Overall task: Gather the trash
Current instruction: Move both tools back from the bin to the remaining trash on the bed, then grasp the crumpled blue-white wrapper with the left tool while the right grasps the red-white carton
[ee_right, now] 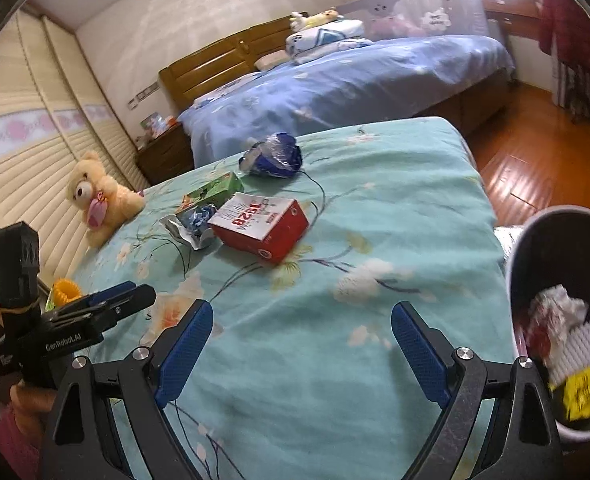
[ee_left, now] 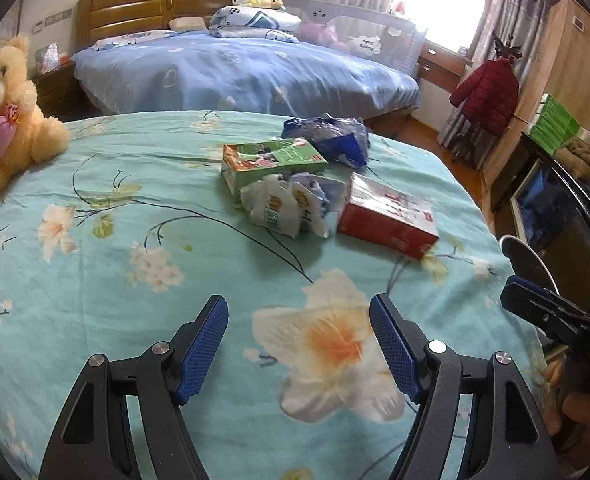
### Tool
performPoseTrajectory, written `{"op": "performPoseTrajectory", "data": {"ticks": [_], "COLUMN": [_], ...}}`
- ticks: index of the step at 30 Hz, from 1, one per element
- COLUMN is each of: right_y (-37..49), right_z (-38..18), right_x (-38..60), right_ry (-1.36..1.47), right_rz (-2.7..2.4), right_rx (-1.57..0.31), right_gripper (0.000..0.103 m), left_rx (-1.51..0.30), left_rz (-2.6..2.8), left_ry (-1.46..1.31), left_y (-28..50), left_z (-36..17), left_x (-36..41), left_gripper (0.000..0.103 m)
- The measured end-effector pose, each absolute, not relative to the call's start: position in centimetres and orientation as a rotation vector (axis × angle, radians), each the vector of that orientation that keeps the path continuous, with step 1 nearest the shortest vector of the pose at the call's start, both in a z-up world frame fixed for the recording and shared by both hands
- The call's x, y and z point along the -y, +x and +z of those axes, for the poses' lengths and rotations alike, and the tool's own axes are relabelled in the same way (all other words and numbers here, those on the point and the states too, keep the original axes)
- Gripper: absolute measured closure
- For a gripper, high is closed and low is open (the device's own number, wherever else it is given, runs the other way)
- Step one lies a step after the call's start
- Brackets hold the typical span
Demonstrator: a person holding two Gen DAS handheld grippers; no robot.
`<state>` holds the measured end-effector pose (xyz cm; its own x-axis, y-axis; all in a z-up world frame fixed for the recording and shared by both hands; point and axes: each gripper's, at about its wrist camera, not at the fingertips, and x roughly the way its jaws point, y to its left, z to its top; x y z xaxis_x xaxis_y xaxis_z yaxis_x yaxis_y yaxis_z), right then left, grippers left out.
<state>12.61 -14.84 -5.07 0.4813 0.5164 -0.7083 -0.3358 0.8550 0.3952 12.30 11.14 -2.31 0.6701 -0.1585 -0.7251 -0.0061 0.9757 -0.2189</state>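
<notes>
Left wrist view, left tool [ee_left: 299,344] gaping, red box [ee_left: 387,216] ahead

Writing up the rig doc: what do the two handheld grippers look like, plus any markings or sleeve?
Both the left gripper and right gripper have black angular frames, silver pivot bolts and blue textured pads on the fingers. In the right wrist view, the left unit's side reads "GenRobot.AI" and a pink sleeve shows beneath it.
</notes>
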Motion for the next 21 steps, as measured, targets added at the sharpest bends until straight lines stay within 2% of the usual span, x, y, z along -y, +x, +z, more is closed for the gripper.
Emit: {"op": "performPoseTrajectory", "data": {"ticks": [21], "right_y": [19.4], "right_z": [-6.8], "right_x": [9.9], "right_ry": [0.034], "right_rz": [0.736], "right_rx": [-0.986], "right_gripper": [0.011], "left_rx": [-0.882], "left_rz": [-0.114], "left_ry": [-0.195], "left_y": [20.7], "left_z": [-4.2], "left_x": [-13.4], "left_gripper": [0.030]}}
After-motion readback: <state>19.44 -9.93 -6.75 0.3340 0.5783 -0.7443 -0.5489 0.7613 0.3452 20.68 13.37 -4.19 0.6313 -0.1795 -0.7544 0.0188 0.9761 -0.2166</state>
